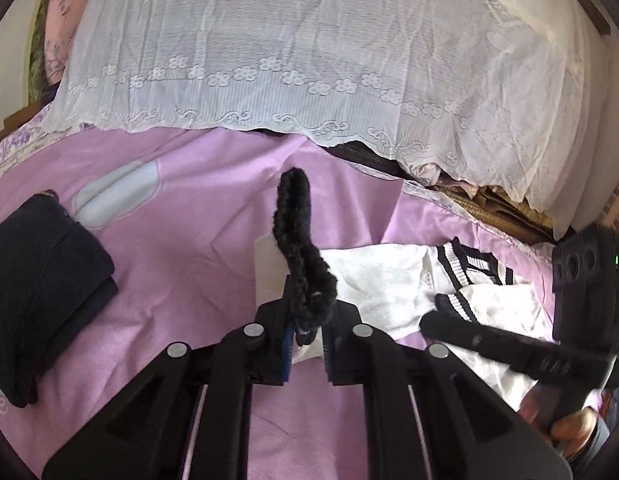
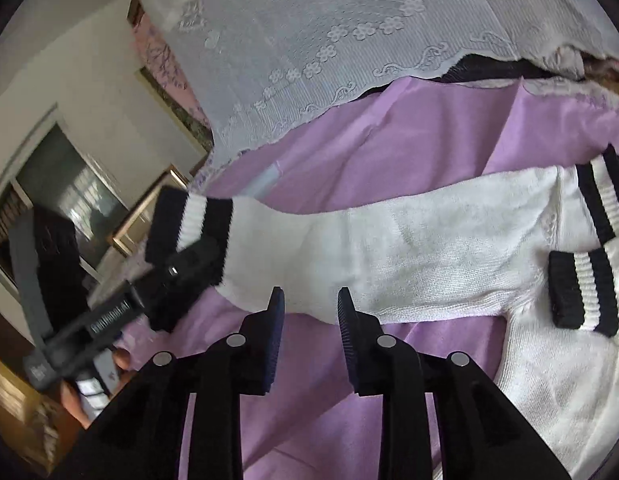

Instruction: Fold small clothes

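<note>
A white knit sweater [image 1: 381, 280] with black-and-white striped cuffs lies on the purple sheet [image 1: 181, 264]. My left gripper [image 1: 311, 320] is shut on one sleeve's black cuff [image 1: 293, 208], which sticks up from its jaws. The right wrist view shows that sleeve [image 2: 409, 256] stretched out to the left, its cuff [image 2: 197, 216] lifted by the left gripper [image 2: 181, 268]. My right gripper [image 2: 309, 300] stands open at the sleeve's near edge with nothing between its fingers. The other cuff [image 2: 581, 292] lies folded over the sweater body. From the left wrist the right gripper [image 1: 433, 320] appears low on the right, over the sweater.
A folded dark garment [image 1: 41, 272] sits on the sheet at the left. A white lace cover [image 1: 309, 60] drapes over a raised pile at the back. A person's hand [image 1: 569, 428] holds the right gripper's handle. A window [image 2: 69, 184] and a wooden frame [image 2: 149, 208] are off the bed's left side.
</note>
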The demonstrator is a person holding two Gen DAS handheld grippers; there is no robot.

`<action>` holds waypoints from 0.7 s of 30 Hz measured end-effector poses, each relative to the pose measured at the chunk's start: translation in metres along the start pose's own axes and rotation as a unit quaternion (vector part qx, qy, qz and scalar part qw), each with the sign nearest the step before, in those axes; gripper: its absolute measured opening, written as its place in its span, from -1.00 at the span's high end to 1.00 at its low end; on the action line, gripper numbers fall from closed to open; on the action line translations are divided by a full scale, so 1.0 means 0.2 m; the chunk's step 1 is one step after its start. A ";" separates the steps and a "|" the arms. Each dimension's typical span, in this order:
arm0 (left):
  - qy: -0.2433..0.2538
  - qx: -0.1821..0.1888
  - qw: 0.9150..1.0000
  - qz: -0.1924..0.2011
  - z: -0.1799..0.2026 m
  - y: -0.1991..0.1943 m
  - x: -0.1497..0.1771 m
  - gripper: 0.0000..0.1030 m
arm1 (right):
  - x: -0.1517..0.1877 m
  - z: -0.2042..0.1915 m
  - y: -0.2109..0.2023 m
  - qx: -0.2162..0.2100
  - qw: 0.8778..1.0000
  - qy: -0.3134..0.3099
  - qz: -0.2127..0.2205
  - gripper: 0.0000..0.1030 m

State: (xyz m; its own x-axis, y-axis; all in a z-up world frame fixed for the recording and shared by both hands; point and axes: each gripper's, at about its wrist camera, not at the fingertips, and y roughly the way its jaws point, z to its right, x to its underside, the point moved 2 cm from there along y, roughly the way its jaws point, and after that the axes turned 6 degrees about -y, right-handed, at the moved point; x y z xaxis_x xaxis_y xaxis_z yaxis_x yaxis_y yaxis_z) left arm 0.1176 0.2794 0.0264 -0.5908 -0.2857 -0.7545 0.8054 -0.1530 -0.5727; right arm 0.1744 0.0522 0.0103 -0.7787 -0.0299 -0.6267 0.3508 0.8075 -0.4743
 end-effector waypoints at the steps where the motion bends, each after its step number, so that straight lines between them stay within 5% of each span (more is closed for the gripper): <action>1: 0.014 0.003 1.000 -0.001 0.05 0.00 0.01 0.80 | -0.02 0.02 -0.04 -0.028 0.999 0.023 0.002 0.44; 6: 0.095 0.009 0.995 -0.002 0.36 0.03 0.09 0.80 | -0.09 0.04 -0.16 -0.070 0.996 0.060 0.014 -0.38; 19: 0.183 0.013 0.982 -0.033 0.94 0.22 0.32 0.80 | -0.03 0.37 -0.38 -0.048 0.988 0.145 0.018 -0.34; 21: 0.185 0.016 0.982 -0.040 1.00 0.26 0.37 0.80 | -0.01 0.44 -0.41 -0.025 0.987 0.159 0.012 0.16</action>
State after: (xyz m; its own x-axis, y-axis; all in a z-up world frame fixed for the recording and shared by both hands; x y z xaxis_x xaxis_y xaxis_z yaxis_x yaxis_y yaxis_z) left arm 0.1258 0.0607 0.0056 -0.6243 0.0904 -0.7760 0.7535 -0.1923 -0.6286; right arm 0.1925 -0.0658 -0.0049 -0.8968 0.1700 -0.4084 0.3518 0.8339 -0.4253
